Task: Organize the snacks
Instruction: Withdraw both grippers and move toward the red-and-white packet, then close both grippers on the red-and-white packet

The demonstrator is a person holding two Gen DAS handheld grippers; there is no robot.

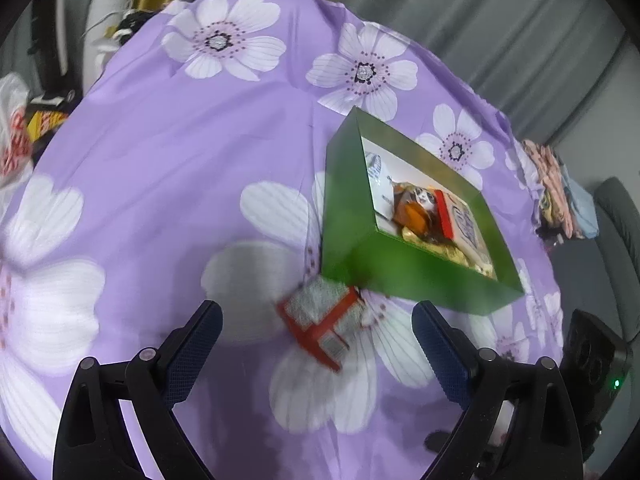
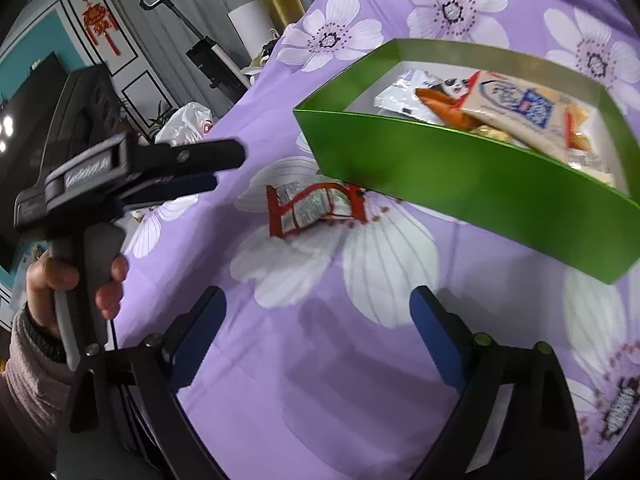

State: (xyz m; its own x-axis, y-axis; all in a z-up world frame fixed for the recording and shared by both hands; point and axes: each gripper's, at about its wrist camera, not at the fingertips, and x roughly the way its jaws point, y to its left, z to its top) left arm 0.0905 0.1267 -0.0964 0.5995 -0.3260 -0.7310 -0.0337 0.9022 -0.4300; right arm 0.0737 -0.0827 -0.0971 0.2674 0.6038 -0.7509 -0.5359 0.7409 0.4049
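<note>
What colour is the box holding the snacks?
The box is bright green outside, pale inside; the right wrist view shows it best.

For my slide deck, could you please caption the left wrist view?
Open left hand-held gripper above a red-edged snack packet beside the green box of snacks on a floral cloth.

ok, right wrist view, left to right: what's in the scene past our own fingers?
Hand on the handle → left gripper → red-and-white snack packet lying on the purple floral cloth → green box holding snacks.
</note>
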